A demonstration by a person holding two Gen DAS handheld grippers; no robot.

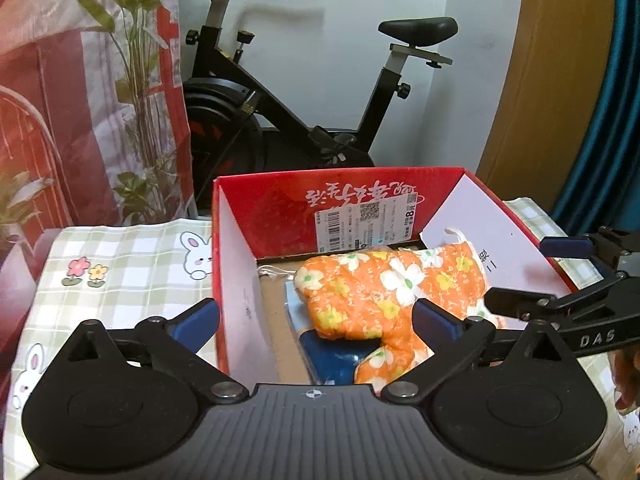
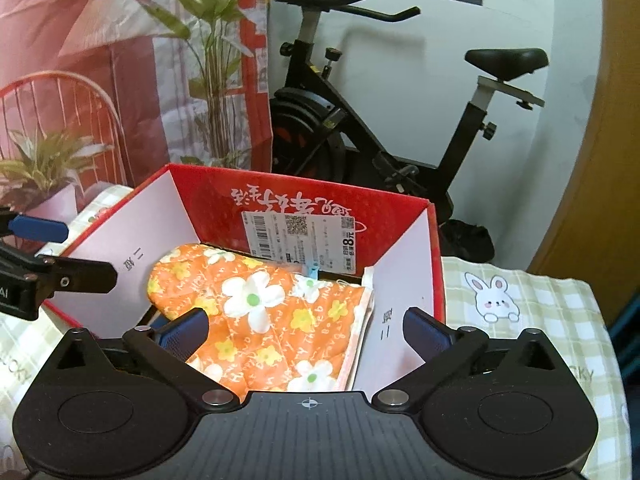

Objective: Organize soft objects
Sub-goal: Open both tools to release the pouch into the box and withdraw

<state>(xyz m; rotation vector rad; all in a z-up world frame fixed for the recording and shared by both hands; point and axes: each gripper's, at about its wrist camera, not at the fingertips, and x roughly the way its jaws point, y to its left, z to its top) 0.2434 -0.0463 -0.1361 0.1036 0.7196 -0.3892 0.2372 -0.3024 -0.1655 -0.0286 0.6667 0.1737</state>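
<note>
An orange floral cloth item [image 1: 384, 292] lies inside the red cardboard box [image 1: 296, 196], on top of a dark blue object [image 1: 340, 356]. It also shows in the right wrist view [image 2: 264, 312], in the same box [image 2: 312, 200]. My left gripper [image 1: 316, 316] is open and empty, its fingers straddling the box's near left wall above the cloth. My right gripper [image 2: 306, 332] is open and empty, just above the cloth's near edge. The right gripper's fingers [image 1: 520, 300] reach in from the right in the left wrist view. The left gripper's fingers [image 2: 76, 272] show at the left in the right wrist view.
The box stands on a table with a green checked bunny tablecloth [image 1: 120, 264]. An exercise bike [image 1: 304, 120] stands behind the table by the white wall. A red printed backdrop with plants [image 1: 80, 100] hangs at the left. A wooden panel [image 1: 552, 80] is at the right.
</note>
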